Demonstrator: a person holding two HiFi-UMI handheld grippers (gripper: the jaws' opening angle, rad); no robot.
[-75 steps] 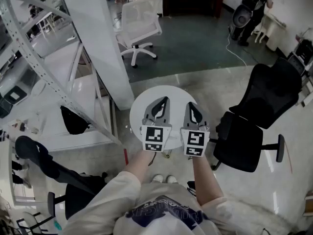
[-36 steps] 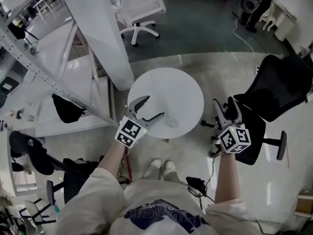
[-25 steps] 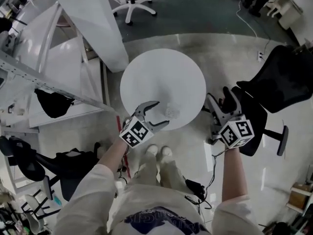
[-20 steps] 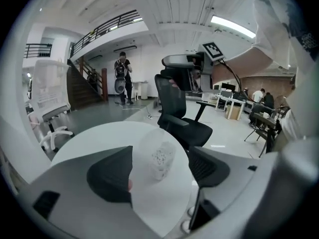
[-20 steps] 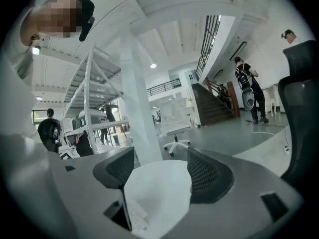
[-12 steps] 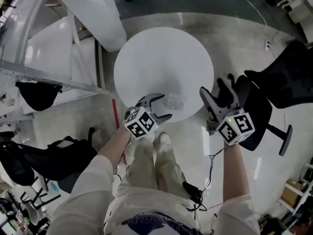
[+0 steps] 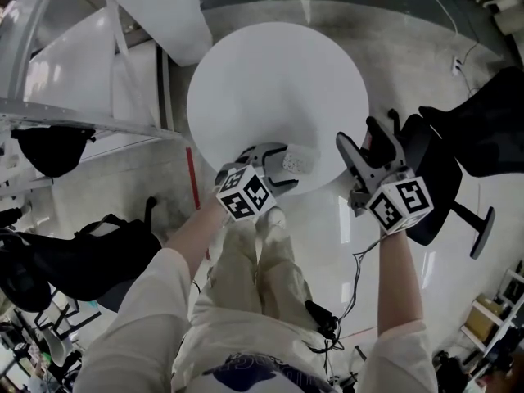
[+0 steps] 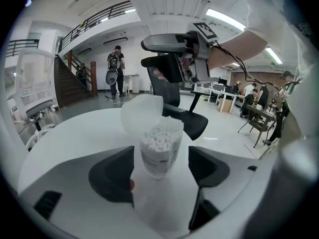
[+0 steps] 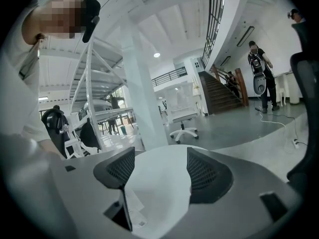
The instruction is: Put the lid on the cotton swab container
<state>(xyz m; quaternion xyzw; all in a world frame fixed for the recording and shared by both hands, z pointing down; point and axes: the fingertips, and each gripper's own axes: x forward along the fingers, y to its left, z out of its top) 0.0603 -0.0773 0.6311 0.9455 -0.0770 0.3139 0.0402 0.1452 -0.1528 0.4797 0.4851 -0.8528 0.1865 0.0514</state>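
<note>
A clear cotton swab container [image 8: 159,151], packed with white swabs, stands near the front edge of the round white table [image 7: 270,80]. Its translucent hinged lid [image 8: 142,114] stands open, tilted up behind it. In the head view the container [image 7: 296,161] is small and half hidden by the jaws. My left gripper [image 8: 159,171] [image 7: 285,164] is open, one jaw on each side of the container, with small gaps showing. My right gripper [image 7: 360,137] [image 9: 154,176] hovers open at the table's right edge, empty; it also shows as the right gripper [image 8: 174,54] above the container.
A black office chair [image 7: 479,133] stands right of the table, close behind my right gripper. A white pillar [image 7: 155,6] and metal rack [image 7: 74,113] stand to the left. Another dark chair [image 7: 74,260] is at lower left. A person stands far back [image 8: 115,71].
The view has tipped further down at the table. My left gripper has moved right along the table's front edge until its jaws flank the container. My right gripper drew closer to the table's right edge.
</note>
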